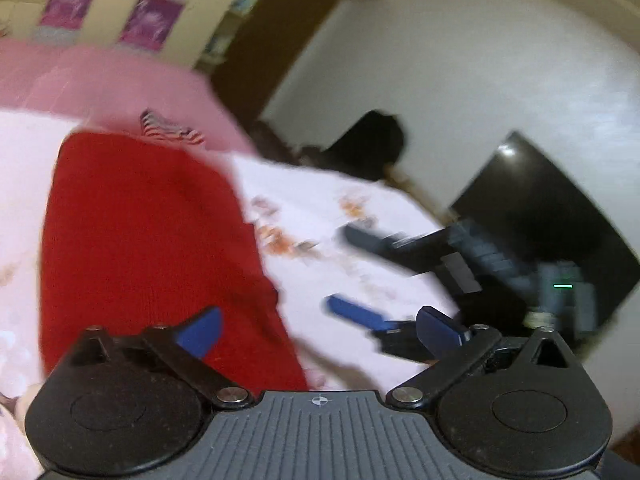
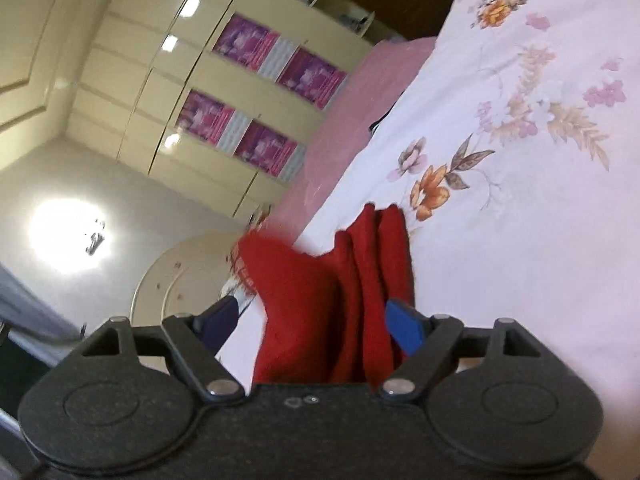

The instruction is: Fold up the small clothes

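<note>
I see the bed first, a broad white sheet printed with orange and pink flowers, smooth and faintly wrinkled, with a plain pink cover along one side. On it lies the red garment, a soft fine-knit piece, roughly rectangular in the left view, with a small striped patch near its far edge. From the right wrist the red cloth bunches into upright folds that rise between the fingers. My left hand-held gripper hovers over the garment's near edge with its blue pads wide apart, holding nothing. My right hand-held gripper also stands wide; the cloth lies loose between its fingers, not pinched. I judge a fold in hand, mid-step. Next I need to close on an edge and carry it across flat. Motion blur hides finer detail.
</note>
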The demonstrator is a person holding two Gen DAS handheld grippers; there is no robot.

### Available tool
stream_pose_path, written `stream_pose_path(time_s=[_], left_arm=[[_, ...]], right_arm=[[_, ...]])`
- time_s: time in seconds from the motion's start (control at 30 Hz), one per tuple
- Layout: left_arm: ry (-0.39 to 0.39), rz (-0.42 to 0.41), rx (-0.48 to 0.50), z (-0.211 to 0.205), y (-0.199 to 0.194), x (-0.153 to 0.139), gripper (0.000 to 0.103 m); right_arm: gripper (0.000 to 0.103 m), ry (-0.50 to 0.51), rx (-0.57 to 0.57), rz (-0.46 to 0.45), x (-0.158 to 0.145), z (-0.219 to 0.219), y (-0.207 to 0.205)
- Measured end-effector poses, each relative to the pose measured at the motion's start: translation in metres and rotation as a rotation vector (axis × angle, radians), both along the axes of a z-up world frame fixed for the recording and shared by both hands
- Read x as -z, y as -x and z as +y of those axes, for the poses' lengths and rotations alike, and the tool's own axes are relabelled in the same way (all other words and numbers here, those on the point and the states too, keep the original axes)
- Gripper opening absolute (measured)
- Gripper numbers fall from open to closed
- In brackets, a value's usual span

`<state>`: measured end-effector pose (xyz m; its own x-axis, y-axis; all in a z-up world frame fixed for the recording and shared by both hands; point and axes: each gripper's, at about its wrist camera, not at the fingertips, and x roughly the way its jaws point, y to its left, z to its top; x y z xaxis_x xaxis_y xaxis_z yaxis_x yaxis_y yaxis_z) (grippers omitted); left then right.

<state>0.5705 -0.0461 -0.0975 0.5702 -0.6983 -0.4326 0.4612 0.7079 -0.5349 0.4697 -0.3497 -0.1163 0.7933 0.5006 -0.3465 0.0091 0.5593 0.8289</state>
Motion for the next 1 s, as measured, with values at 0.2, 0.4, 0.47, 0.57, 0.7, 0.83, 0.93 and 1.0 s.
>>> stream_pose_path(time_s=[0.2, 0.4, 0.47, 0.57, 0.7, 0.83, 0.93, 1.0], left_arm=[[0.003, 0.062, -0.275, 0.098, -0.023, 0.009, 0.102], [-0.061, 0.181, -0.365, 0.13, -0.044, 0.043, 0.102], [-0.083, 0.203, -0.353, 0.12, -0.044, 0.051, 0.102], [-0.099, 0.214, -0.347, 0.114, -0.035, 0.066, 0.102], [-0.139, 0.194, -0.339, 0.103, -0.032, 0.073, 0.102], [-0.151, 0.191, -0.332, 0.104, -0.036, 0.069, 0.102], [-0.179, 0.155, -0.339, 0.103, -0.053, 0.06, 0.102], [-0.223, 0.165, -0.321, 0.095, -0.067, 0.06, 0.102]], right_arm=[[0.078, 0.07, -0.08, 0.025, 0.002, 0.018, -0.01], [0.073, 0.109, -0.133, 0.034, 0.002, 0.036, -0.021], [0.07, 0.137, -0.156, 0.069, 0.004, 0.042, -0.027], [0.067, 0.175, -0.206, 0.13, 0.01, 0.049, -0.037], [0.064, 0.206, -0.253, 0.133, 0.007, 0.064, -0.049], [0.067, 0.256, -0.276, 0.129, 0.008, 0.081, -0.064], [0.038, 0.313, -0.274, 0.132, 0.008, 0.089, -0.072], [0.02, 0.424, -0.282, 0.108, 0.001, 0.097, -0.07]])
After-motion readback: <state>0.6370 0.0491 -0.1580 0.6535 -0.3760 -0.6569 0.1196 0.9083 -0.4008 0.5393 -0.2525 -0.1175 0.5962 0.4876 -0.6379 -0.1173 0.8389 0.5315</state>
